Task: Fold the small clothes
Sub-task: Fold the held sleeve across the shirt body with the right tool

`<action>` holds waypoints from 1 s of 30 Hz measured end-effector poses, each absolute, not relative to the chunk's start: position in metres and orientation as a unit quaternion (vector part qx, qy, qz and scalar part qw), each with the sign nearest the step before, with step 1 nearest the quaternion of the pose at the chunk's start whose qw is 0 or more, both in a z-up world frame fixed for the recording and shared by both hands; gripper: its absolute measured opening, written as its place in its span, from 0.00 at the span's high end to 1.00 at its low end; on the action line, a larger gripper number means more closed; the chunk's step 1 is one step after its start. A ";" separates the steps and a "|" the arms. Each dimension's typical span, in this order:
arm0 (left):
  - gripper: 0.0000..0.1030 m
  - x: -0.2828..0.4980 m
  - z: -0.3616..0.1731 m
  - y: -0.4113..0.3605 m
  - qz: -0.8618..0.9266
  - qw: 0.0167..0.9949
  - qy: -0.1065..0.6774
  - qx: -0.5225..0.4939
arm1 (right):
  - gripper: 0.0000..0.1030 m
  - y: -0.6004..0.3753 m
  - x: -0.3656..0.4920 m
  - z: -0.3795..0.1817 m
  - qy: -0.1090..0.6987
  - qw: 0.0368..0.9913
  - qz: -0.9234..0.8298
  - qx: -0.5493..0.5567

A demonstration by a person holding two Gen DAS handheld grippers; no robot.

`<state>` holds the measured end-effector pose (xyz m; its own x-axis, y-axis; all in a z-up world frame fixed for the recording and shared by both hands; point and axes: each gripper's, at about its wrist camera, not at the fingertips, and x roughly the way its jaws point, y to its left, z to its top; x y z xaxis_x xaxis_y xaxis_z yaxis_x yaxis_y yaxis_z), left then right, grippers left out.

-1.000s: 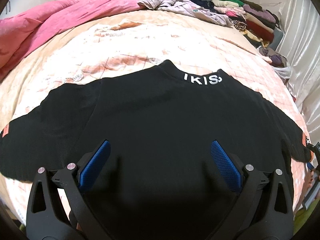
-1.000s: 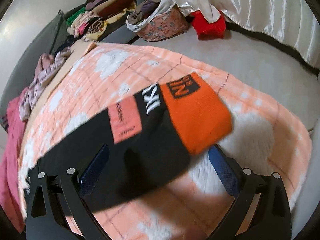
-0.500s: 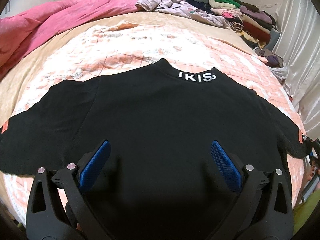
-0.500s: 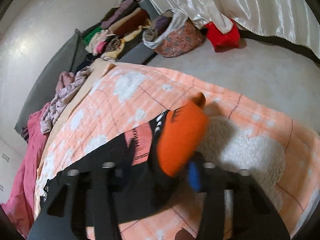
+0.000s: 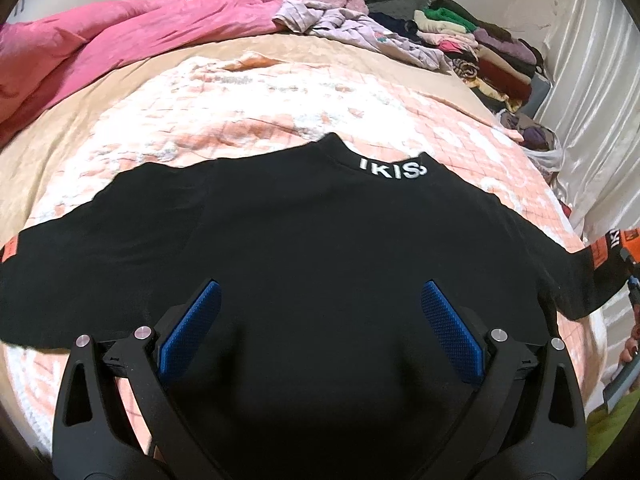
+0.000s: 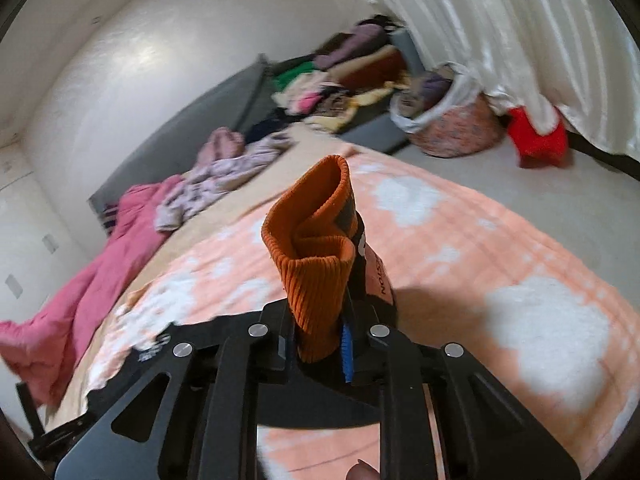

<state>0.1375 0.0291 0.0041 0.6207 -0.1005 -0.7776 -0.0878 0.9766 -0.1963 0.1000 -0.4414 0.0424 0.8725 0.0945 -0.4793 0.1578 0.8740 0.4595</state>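
A black sweater lies spread flat on the peach blanket, its collar with white lettering on the far side. My left gripper hovers open over the sweater's lower body, with nothing between its blue pads. The sweater's right sleeve ends in an orange cuff, which stands bunched up and lifted above the blanket. My right gripper has its jaws closing and pinching the base of that cuff. The raised sleeve end also shows at the far right of the left wrist view.
A pink duvet is heaped at the back left of the bed. Loose lilac clothes and a stack of folded clothes lie near the headboard. On the floor are a flowered basket and a red bundle, below a white curtain.
My right gripper closed around the orange cuff and lifted it off the blanket, tilting upward. The cuff went from lying flat to bunched upright. The left gripper drifted slightly and stayed open.
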 end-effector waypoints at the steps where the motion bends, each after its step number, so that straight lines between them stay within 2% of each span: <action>1: 0.09 0.136 0.004 0.033 0.001 0.895 0.433 -0.110 | 0.86 -0.434 0.101 0.046 0.251 0.935 -0.005 0.250; 16: 0.09 0.125 0.010 0.090 0.038 0.899 0.413 -0.140 | 0.87 -0.276 0.134 0.081 0.278 0.930 0.149 0.190; 30: 0.09 0.116 0.012 0.125 0.037 0.893 0.415 -0.170 | 0.87 -0.148 0.147 0.062 0.327 0.899 0.233 0.175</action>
